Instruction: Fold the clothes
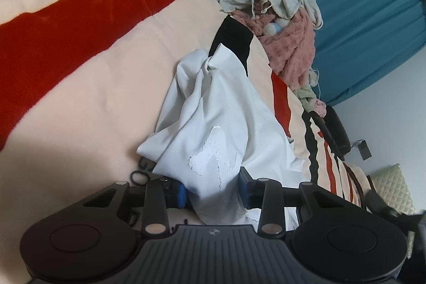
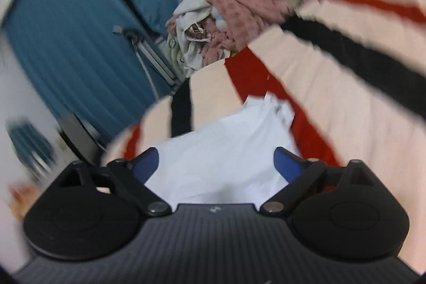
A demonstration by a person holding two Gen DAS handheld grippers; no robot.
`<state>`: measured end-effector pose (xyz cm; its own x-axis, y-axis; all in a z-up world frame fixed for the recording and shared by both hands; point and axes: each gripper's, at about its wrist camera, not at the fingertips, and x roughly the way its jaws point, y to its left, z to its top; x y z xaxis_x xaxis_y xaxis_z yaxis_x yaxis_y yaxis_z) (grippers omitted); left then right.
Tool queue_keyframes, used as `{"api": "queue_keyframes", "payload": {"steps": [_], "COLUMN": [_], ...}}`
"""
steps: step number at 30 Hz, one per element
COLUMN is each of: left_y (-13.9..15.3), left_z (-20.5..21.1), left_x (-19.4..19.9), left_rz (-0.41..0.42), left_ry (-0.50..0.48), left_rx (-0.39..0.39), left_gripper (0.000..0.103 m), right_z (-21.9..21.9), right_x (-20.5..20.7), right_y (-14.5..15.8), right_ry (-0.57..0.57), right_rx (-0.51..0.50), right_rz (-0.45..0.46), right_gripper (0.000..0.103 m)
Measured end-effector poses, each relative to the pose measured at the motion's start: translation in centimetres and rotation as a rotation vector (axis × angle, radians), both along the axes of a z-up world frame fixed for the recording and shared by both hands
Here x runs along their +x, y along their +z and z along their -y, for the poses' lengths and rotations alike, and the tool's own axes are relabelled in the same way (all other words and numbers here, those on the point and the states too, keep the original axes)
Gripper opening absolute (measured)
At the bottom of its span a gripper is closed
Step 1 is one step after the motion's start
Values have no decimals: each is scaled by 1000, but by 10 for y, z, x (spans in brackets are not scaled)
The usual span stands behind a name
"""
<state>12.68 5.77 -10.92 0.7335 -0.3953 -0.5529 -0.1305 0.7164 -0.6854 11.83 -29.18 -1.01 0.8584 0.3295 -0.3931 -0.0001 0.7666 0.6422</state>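
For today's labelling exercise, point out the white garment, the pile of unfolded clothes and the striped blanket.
white garment [image 1: 213, 108], left wrist view, its middle folds.
pile of unfolded clothes [image 1: 287, 44], left wrist view, pink fleece.
striped blanket [image 1: 66, 44], left wrist view, red stripe.

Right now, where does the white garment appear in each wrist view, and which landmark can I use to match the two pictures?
Left wrist view: the white garment fills the centre and runs down between the left gripper pads.
Right wrist view: it lies at lower centre, between the wide-open jaws of the right gripper; the picture is blurred.
Shared landmark: the pile of pink and grey clothes against the blue curtain.
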Motion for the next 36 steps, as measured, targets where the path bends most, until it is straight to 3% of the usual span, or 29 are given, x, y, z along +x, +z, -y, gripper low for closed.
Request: {"api": "queue_keyframes", "payload": {"steps": [8,10,17,20,22,24,26,30,36], "left_y": [-2,-4,-11,-12,-12,-11,-10,-3,23], "left_z": [-2,-5,-15,-16,-15,-15,-14,-13,-10], "left_x": [2,3,6,6,6,5,4,0,-14], "left_rz": [-2,-13,-46,-47,-44,-39,-33,-5,38], "left_ry": [0,7,40,44,42,40,36,26,-15], "left_rx": [-21,-47,-165,-184,-185,-183,-181,-169,-177], "left_gripper": [39,38,33,32,31,31,29,25,23], "right_z": [1,-1,19,27,27,27,31,31,33], "right_x": [15,21,26,30,35,40,40,33,14], "right_y": [-59,-74,-95,-102,-100,-99,-100,-95,-70], "right_ry": [132,134,-53,-100,-99,-100,-100,-104,-120], "right_rx": [460,520,596,660,632,595,577,552,507], "right_rz": [-270,-305,-299,-302,-304,-313,-321,-290,-198], "right_gripper": [95,94,67,64,62,44,38,27,21]}}
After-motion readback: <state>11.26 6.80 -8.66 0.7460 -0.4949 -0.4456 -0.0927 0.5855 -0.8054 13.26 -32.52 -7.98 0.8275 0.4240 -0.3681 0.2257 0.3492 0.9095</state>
